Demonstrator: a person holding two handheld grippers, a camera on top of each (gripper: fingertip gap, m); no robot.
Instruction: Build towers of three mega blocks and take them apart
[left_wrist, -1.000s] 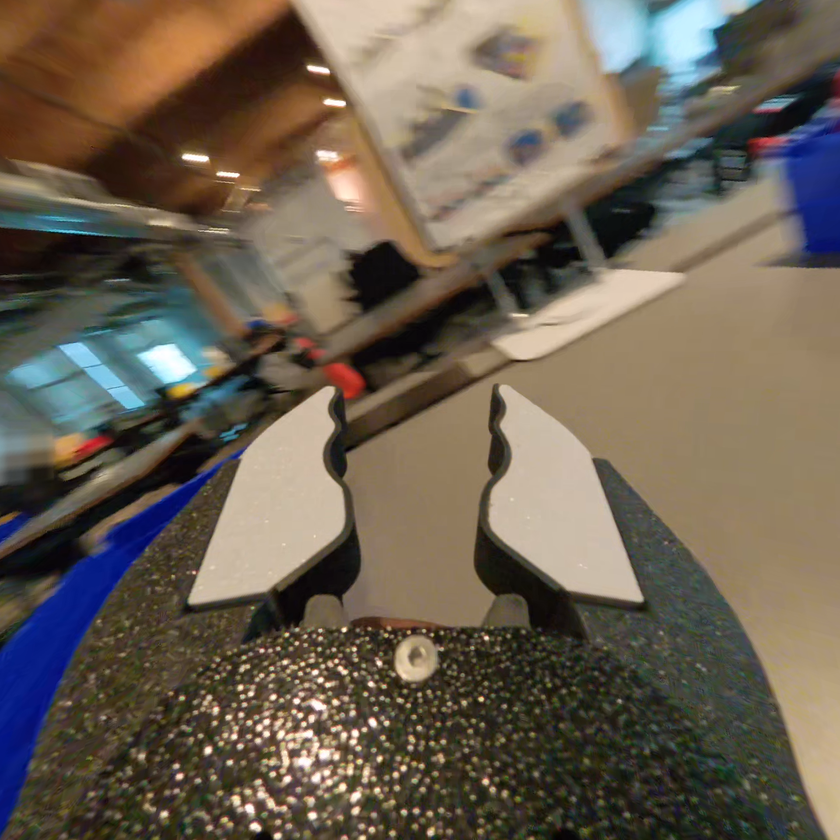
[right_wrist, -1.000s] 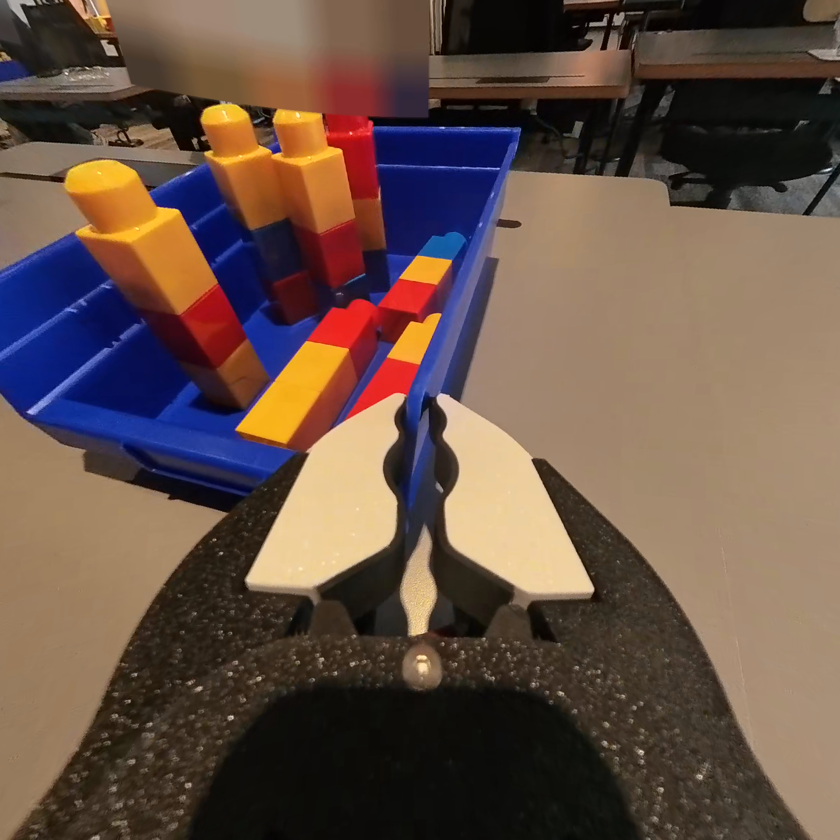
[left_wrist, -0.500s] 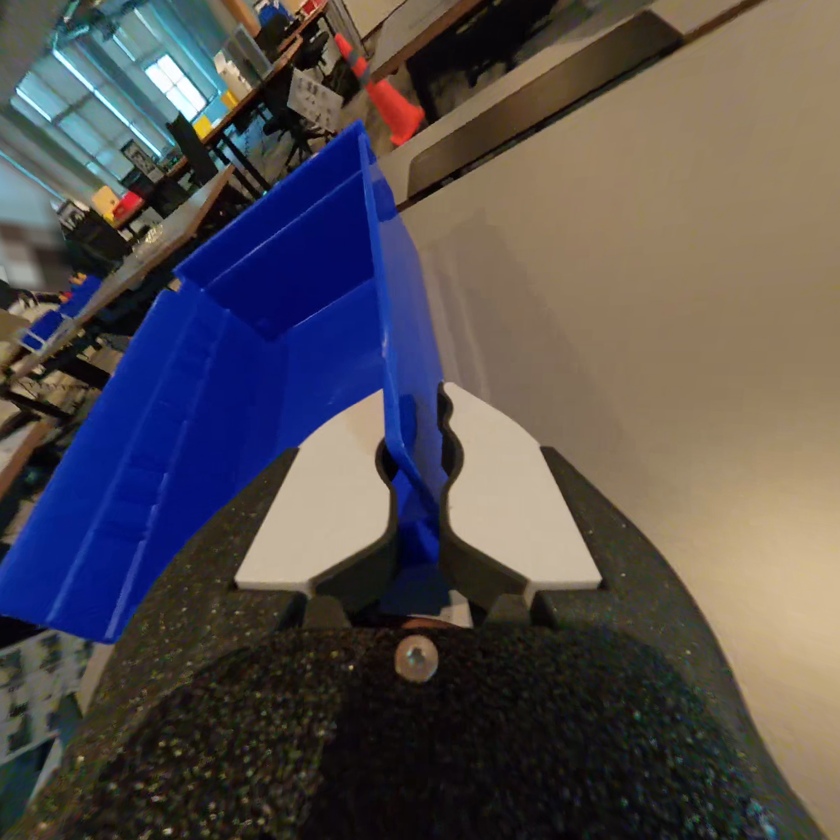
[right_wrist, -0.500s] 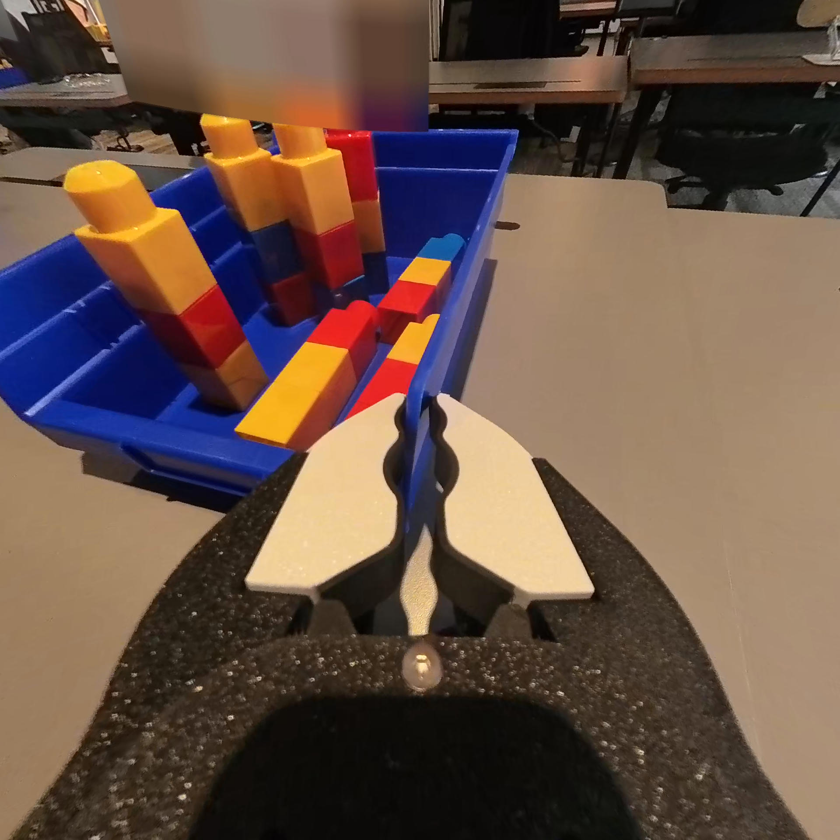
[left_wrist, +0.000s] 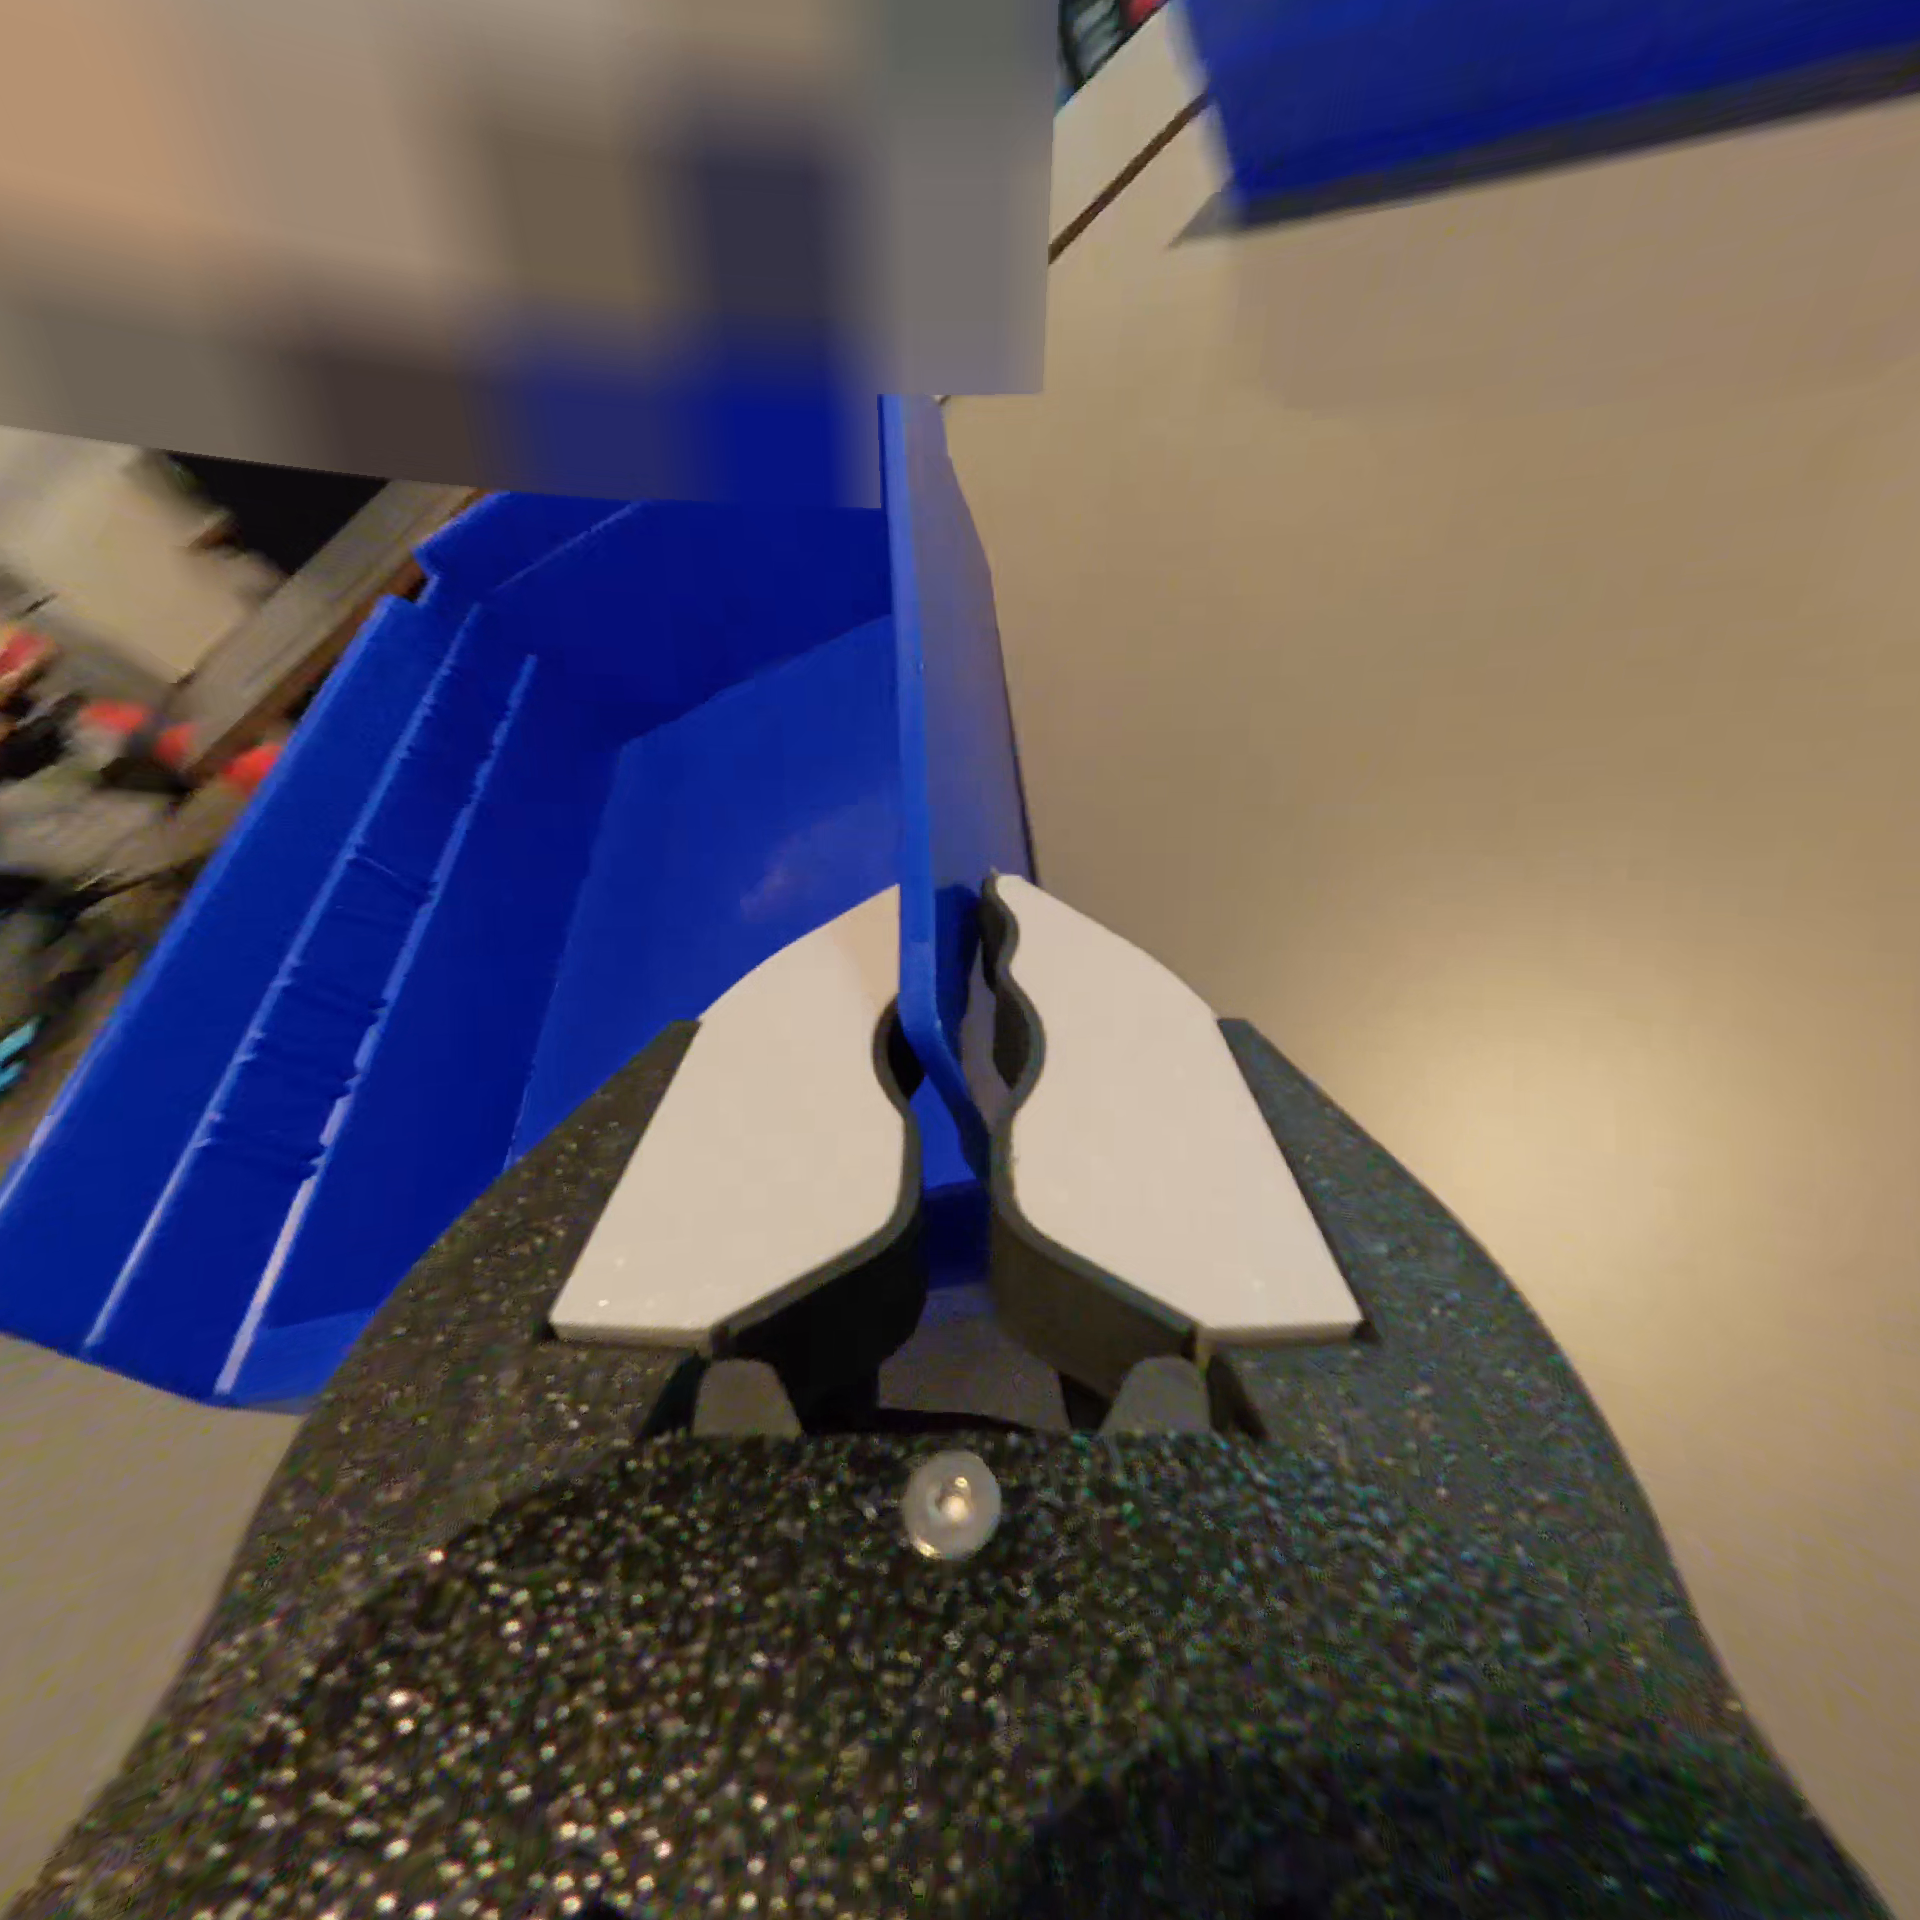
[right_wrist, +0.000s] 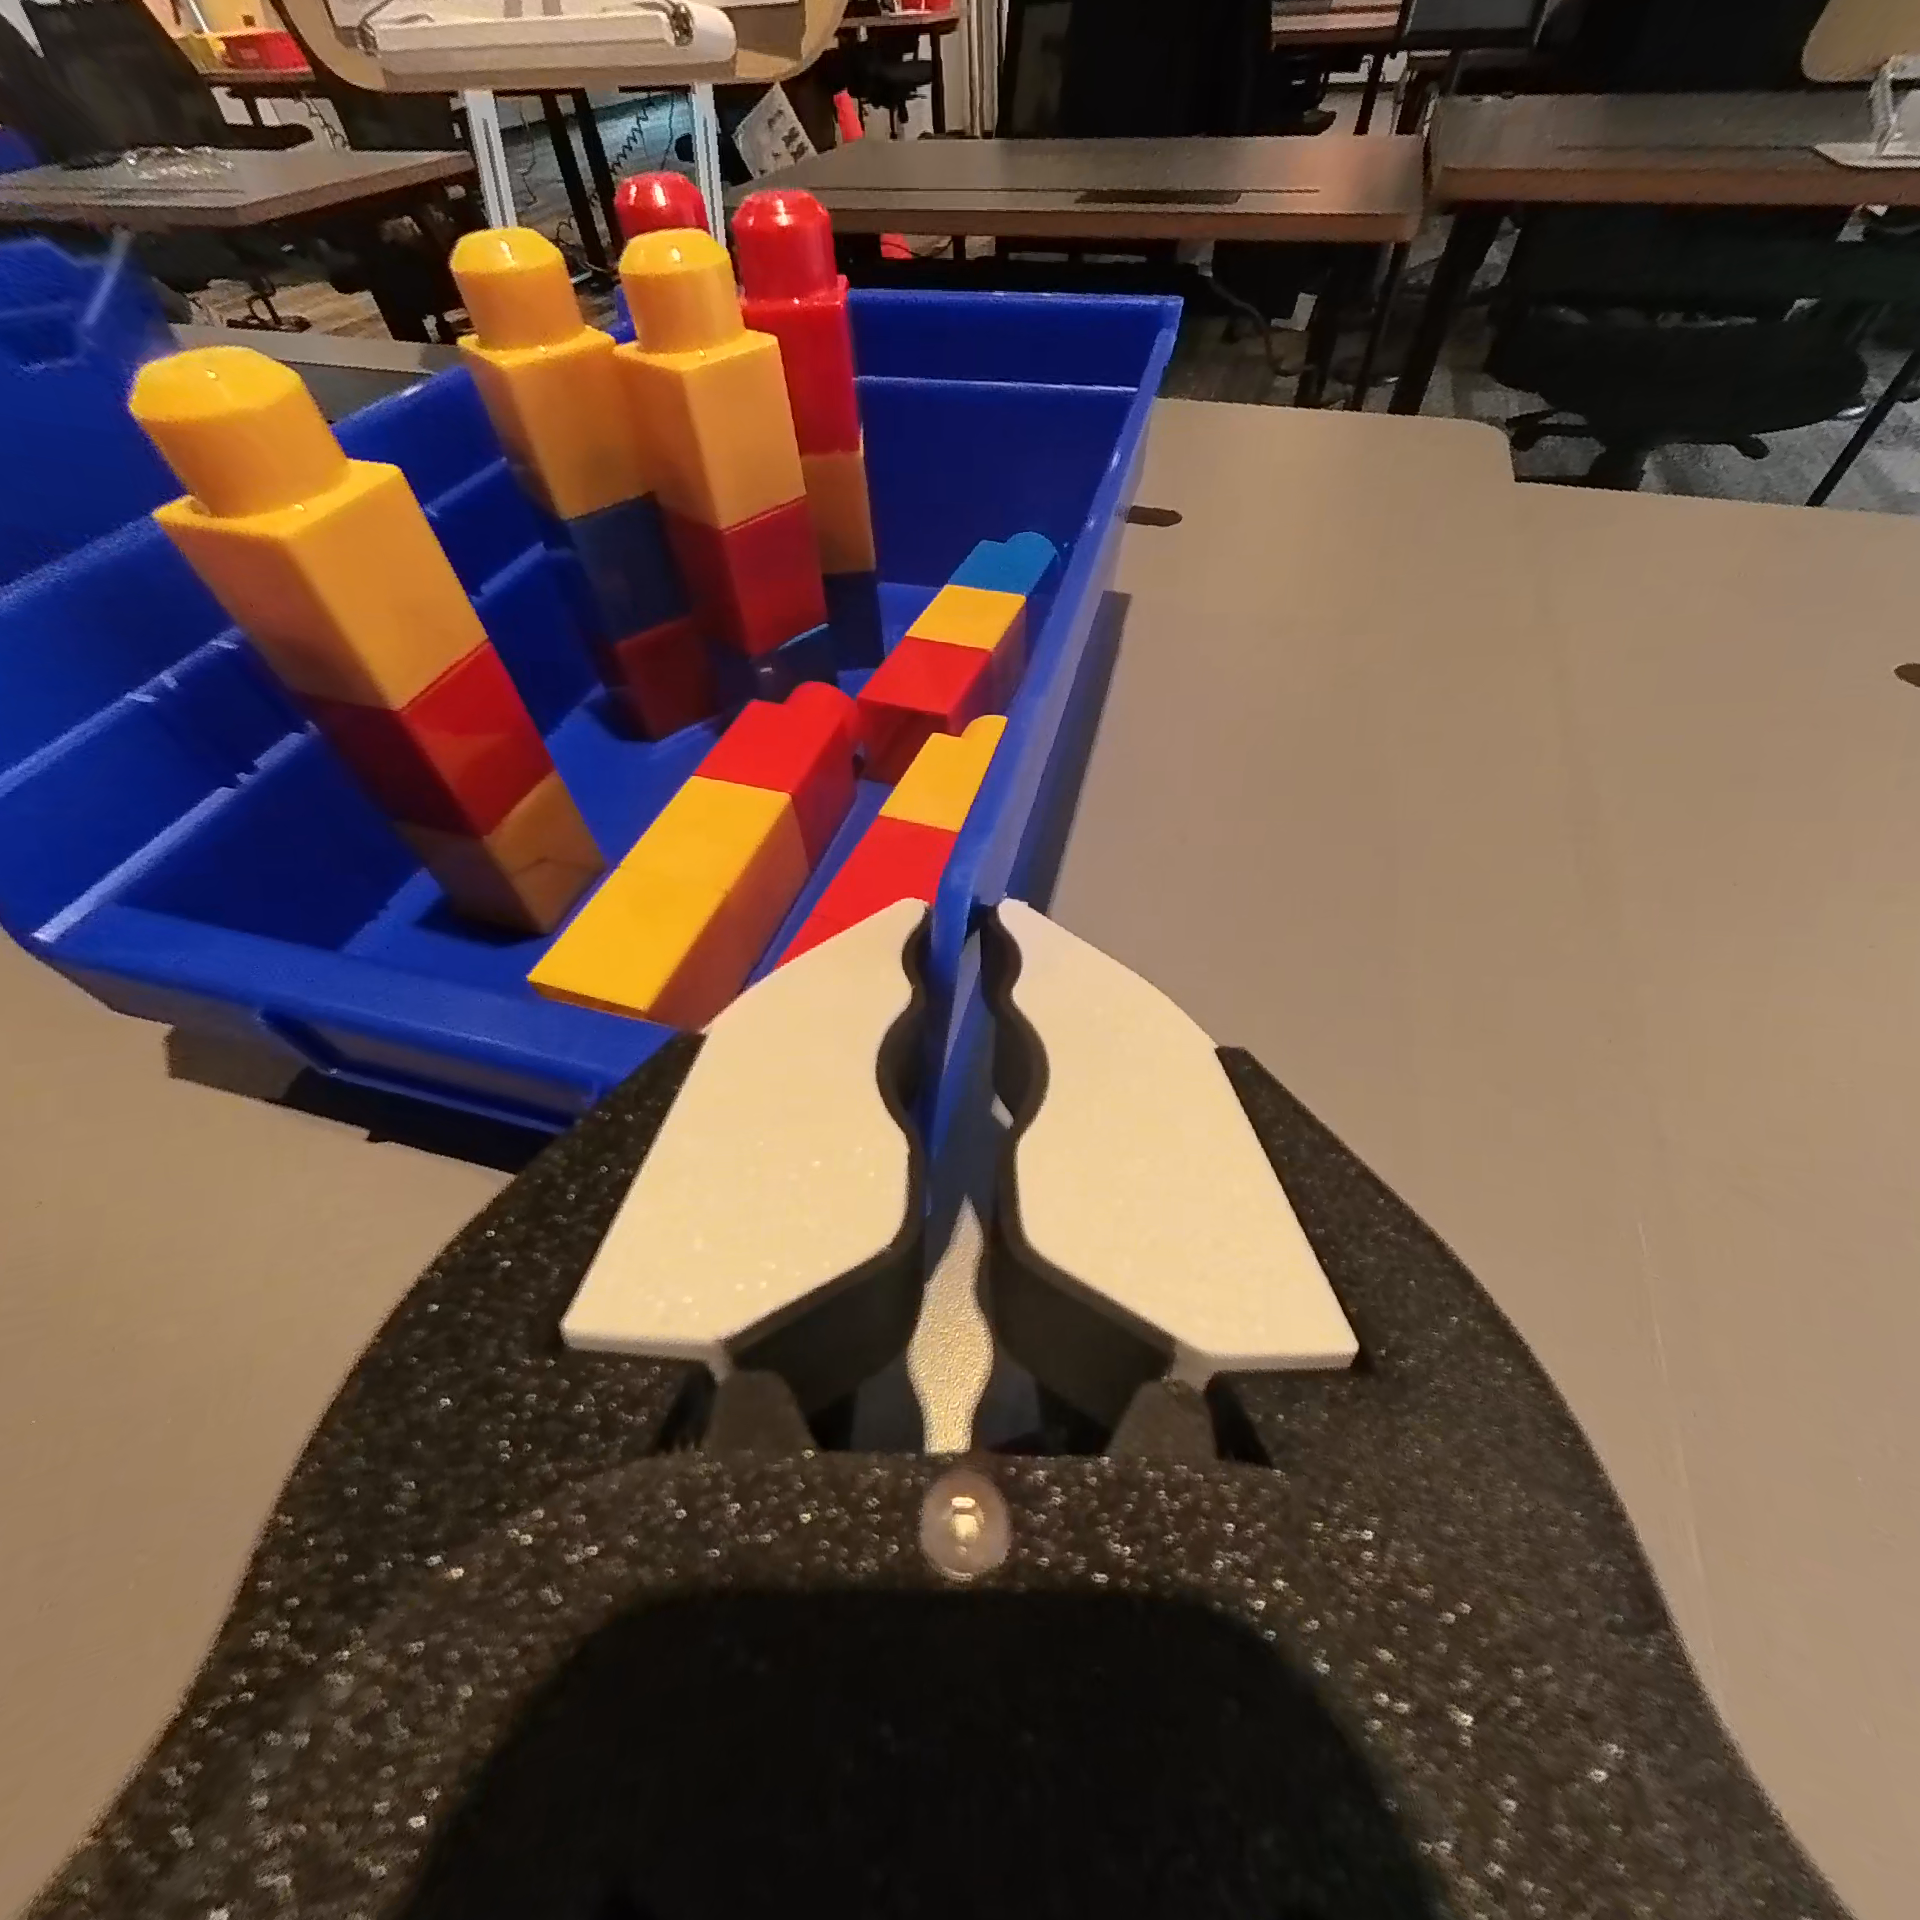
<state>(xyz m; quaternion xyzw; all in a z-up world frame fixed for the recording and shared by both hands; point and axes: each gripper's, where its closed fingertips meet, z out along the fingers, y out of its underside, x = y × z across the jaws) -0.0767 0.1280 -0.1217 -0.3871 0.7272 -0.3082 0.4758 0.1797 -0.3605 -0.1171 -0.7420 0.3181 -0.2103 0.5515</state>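
My right gripper (right_wrist: 961, 914) is shut on the right wall of a blue bin (right_wrist: 1081, 644) that sits on the grey table. Several three-block towers stand upright in this bin, the nearest one yellow over red over yellow (right_wrist: 353, 644). Others stand behind it (right_wrist: 717, 468). Three towers lie flat near my fingers (right_wrist: 717, 862). My left gripper (left_wrist: 940, 894) is shut on the side wall of a second blue bin (left_wrist: 416, 935), which shows no blocks.
The grey table (right_wrist: 1455, 831) stretches to the right of both bins. The other blue bin shows blurred at the top right of the left wrist view (left_wrist: 1507, 94) and at the left edge of the right wrist view (right_wrist: 52, 416). Desks and chairs stand beyond the table. The tips of one gripper are about 55 cm away from the tips of the other.
My left gripper was open and pointing at the room; it swung down, shut on the empty bin's wall and has turned with it. My right gripper stays shut on its bin.
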